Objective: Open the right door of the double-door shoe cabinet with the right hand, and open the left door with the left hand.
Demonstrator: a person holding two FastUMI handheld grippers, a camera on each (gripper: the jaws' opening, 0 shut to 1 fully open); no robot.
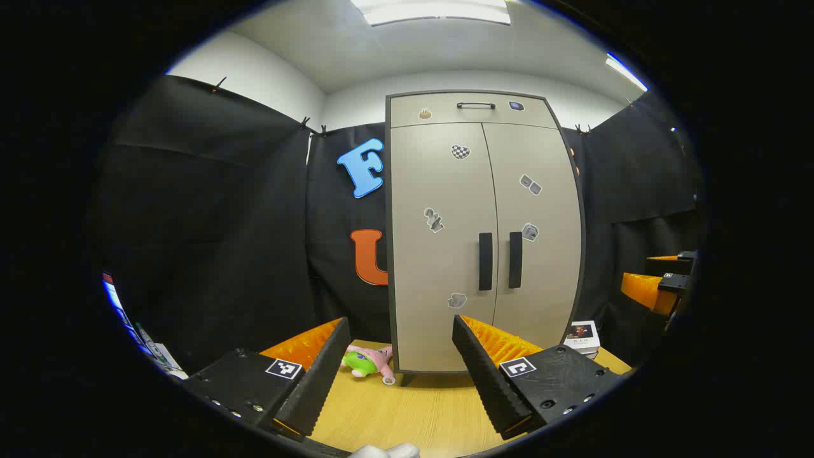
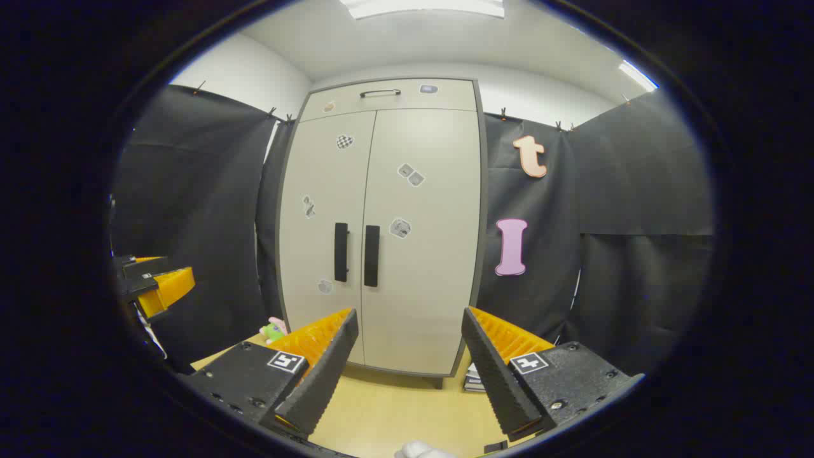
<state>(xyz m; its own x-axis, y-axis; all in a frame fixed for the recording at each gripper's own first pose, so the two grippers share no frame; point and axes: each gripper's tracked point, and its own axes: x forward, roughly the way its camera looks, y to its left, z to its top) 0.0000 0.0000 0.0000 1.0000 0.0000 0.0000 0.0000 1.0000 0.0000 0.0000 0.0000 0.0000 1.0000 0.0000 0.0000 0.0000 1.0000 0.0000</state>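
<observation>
A pale double-door shoe cabinet point(image 1: 483, 235) point(image 2: 381, 229) stands on the wooden table with both doors closed. Its two black vertical handles sit side by side near the middle: the left door handle point(image 1: 485, 261) point(image 2: 341, 252) and the right door handle point(image 1: 515, 259) point(image 2: 371, 255). A drawer with a black handle point(image 1: 475, 105) tops the cabinet. My left gripper point(image 1: 400, 340) is open, some way in front of the cabinet and holding nothing. My right gripper point(image 2: 410, 331) is open too, well short of the doors. The right gripper point(image 1: 655, 286) shows at the left gripper view's right edge.
A green and pink plush toy point(image 1: 367, 362) point(image 2: 273, 329) lies on the table point(image 1: 413, 407) by the cabinet's left foot. A small stack of books point(image 1: 582, 336) point(image 2: 474, 378) sits at its right foot. Black cloth walls close in on both sides.
</observation>
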